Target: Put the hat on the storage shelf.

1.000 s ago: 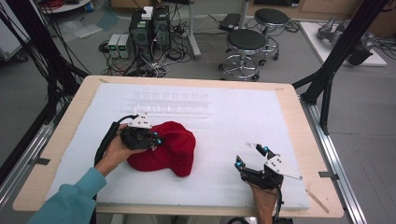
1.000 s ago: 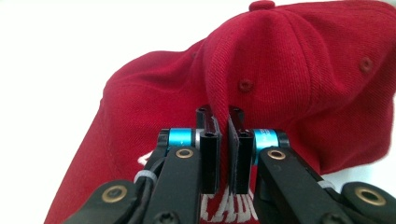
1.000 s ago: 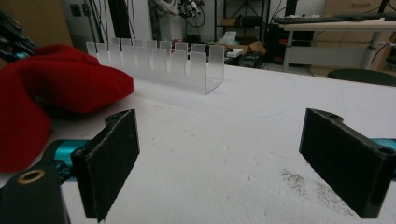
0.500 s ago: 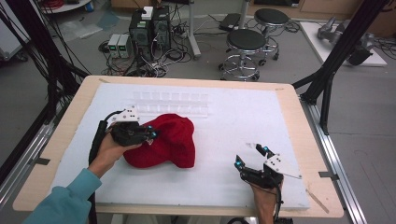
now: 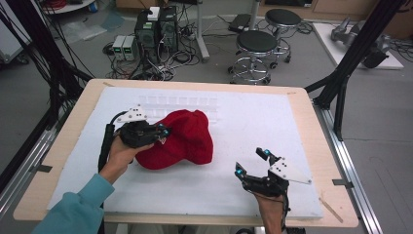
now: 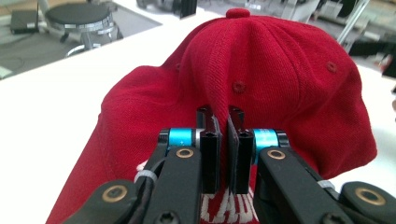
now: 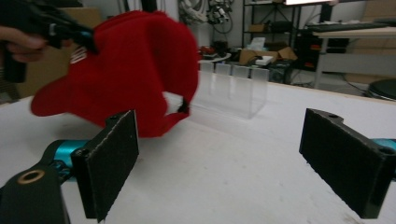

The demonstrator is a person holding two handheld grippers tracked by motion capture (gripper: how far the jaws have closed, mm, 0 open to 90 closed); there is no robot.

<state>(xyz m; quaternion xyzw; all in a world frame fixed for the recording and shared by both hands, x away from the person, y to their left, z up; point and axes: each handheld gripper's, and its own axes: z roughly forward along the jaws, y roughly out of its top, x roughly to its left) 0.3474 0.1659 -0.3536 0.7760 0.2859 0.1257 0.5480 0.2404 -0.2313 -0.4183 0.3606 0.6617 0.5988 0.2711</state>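
Left gripper view: left gripper [image 6: 223,154] fingers pinch red cap [image 6: 261,79], white lettering partly hidden, unreadable; right gripper [image 7: 233,154] wide open, empty

The middle of the white mat [image 5: 253,122] on the table [image 5: 319,146] is taken up by a red cap [image 5: 187,139], pinched at its crown by the left gripper [image 5: 163,132], whose jaws are closed on a fold of the fabric. A row of clear plastic compartments [image 5: 180,102] is set just beyond the cap, towards the far edge. Bare mat is left between the cap and the right gripper [image 5: 252,163], held wide open near the front edge, and along the right edge up to the far right corner.
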